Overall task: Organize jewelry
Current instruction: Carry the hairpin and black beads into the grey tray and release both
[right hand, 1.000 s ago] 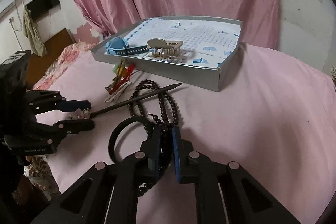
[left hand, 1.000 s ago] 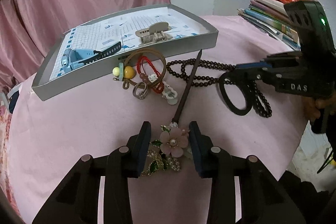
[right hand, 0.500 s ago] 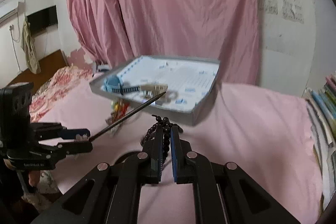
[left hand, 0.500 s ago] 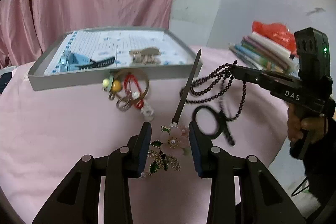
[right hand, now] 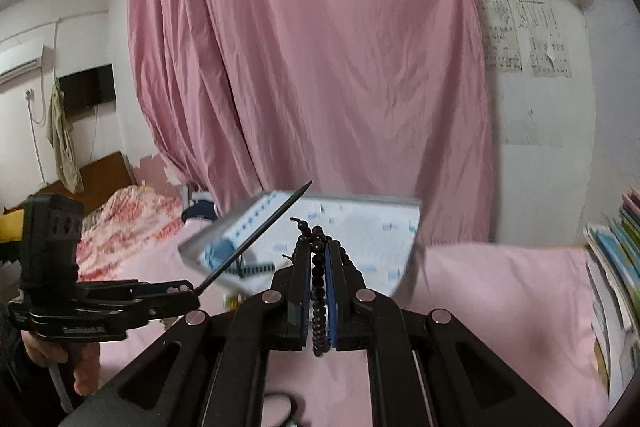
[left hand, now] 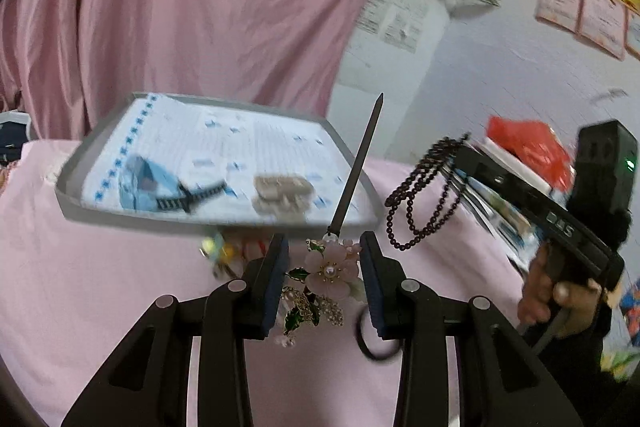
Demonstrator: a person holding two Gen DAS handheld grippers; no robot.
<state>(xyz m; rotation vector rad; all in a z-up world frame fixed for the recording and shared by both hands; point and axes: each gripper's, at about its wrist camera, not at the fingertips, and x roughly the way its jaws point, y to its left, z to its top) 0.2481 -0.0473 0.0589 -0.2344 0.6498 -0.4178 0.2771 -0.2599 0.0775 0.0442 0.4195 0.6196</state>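
My left gripper (left hand: 323, 247) is shut on a hair stick with a pink flower head (left hand: 330, 269). Its dark stick (left hand: 356, 167) points up over the grey tray (left hand: 208, 223). The right gripper (right hand: 318, 247) is shut on a dark bead necklace (right hand: 318, 291), whose loops hang from it in the left wrist view (left hand: 424, 203). Both are held above the pink table. In the tray lie a blue watch (left hand: 148, 183) and a beige hair claw (left hand: 282, 189). The right wrist view shows the left gripper (right hand: 192, 289) at lower left with the stick (right hand: 256, 235).
A black ring (left hand: 376, 343) lies on the pink cloth below my left fingers. Small hair ties and beads (left hand: 228, 251) sit in front of the tray. A stack of books (left hand: 500, 195) stands at the right. A pink curtain hangs behind the table.
Both grippers have risen off the table, the left with the hair stick and the right with the bead necklace. The black ring stayed on the cloth.
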